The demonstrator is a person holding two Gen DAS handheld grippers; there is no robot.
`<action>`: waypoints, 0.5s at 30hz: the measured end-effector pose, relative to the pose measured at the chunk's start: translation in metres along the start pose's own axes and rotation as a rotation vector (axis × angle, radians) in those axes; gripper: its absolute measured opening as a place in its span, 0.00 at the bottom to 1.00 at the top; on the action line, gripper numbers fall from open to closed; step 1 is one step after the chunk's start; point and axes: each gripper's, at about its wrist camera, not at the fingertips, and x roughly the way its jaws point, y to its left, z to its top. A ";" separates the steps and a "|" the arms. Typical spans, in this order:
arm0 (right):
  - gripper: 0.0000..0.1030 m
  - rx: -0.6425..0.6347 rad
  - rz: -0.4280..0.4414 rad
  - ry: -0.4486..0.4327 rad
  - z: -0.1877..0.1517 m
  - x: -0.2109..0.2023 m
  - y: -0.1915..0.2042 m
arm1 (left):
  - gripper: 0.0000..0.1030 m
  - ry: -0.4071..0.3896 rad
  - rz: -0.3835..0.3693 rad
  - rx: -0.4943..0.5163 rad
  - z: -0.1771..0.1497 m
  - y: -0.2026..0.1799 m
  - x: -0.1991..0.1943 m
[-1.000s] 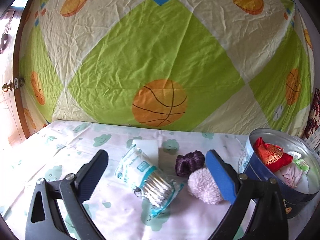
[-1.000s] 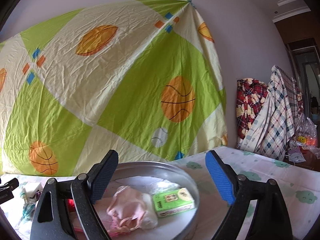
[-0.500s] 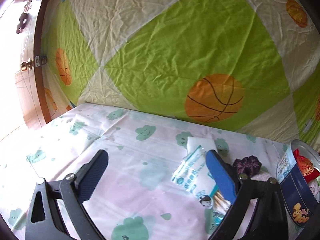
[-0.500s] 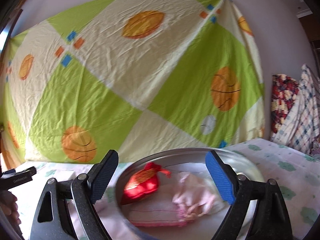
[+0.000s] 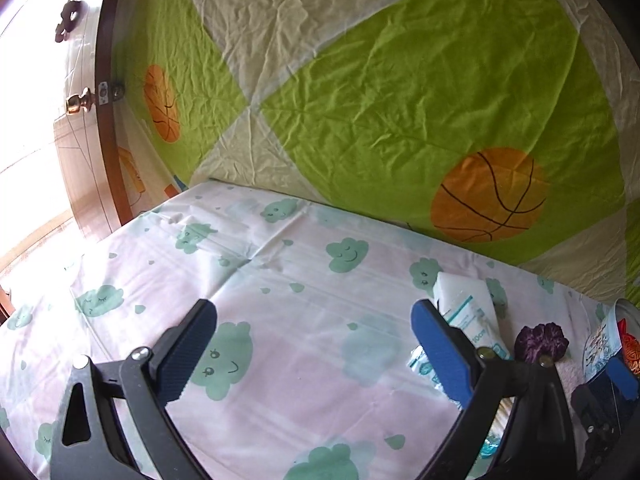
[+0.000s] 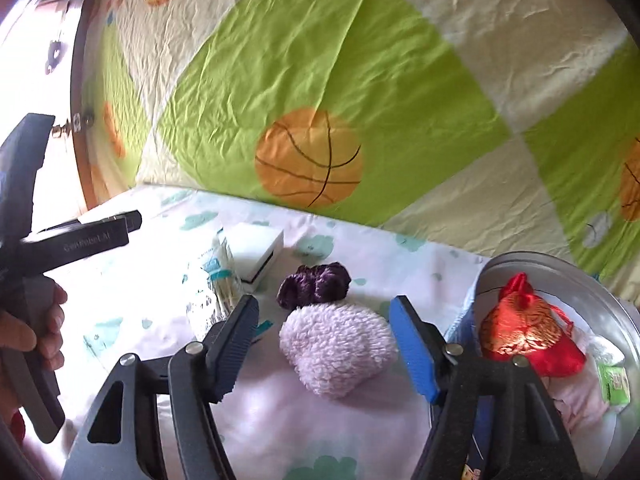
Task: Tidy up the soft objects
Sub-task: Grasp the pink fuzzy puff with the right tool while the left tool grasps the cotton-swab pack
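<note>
Since a second ago, the right gripper [image 6: 324, 344] has been swung leftward from above the round tin [image 6: 580, 280] to the fluffy pink puff [image 6: 336, 352], which is now framed between its closing jaws, the pads not yet seen pressing it. Just behind the puff, touching it, a purple scrunchie [image 6: 314, 282] lies on the cloud-print worktop [image 5: 280, 280]. A red pouch [image 6: 524, 332] is seen inside the tin at right. The left gripper [image 5: 312, 344] is held wide open over bare sheet, nothing between its jaws. Farther back, a cotton-swab packet [image 6: 218, 276] and white box [image 6: 256, 248] lie before the basketball-print sheet [image 6: 320, 80].
</note>
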 end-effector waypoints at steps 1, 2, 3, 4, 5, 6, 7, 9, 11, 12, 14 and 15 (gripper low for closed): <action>0.68 -0.010 0.011 0.025 0.001 0.006 0.000 | 0.96 0.005 0.005 -0.009 0.000 0.002 0.000; 0.68 -0.014 0.028 0.059 0.001 0.014 -0.001 | 0.96 0.012 0.009 -0.019 0.000 0.003 0.001; 0.68 -0.017 0.052 0.101 0.001 0.023 -0.003 | 0.96 0.023 0.009 -0.025 0.000 0.005 0.003; 0.68 -0.023 0.071 0.141 0.001 0.032 -0.004 | 0.96 0.034 0.005 -0.030 -0.001 0.005 0.004; 0.68 -0.036 0.074 0.172 0.001 0.039 -0.004 | 0.96 0.042 0.002 -0.034 -0.001 0.006 0.005; 0.68 -0.053 0.071 0.197 0.000 0.045 -0.004 | 0.96 0.047 0.000 -0.038 -0.001 0.006 0.006; 0.68 -0.074 0.064 0.223 -0.001 0.052 -0.003 | 0.96 0.048 0.000 -0.040 -0.001 0.006 0.006; 0.67 -0.099 0.050 0.263 -0.001 0.063 -0.002 | 0.96 0.046 -0.001 -0.038 -0.001 0.006 0.005; 0.68 -0.128 0.024 0.289 0.000 0.071 -0.002 | 0.96 0.048 0.004 -0.036 -0.001 0.006 0.006; 0.68 -0.140 0.016 0.299 0.000 0.074 -0.002 | 0.96 0.051 0.004 -0.036 -0.001 0.006 0.006; 0.68 -0.161 0.003 0.326 0.001 0.082 -0.002 | 0.96 0.057 0.003 -0.037 -0.001 0.006 0.007; 0.68 -0.171 0.001 0.321 0.002 0.083 -0.002 | 0.96 0.059 0.003 -0.038 -0.001 0.006 0.007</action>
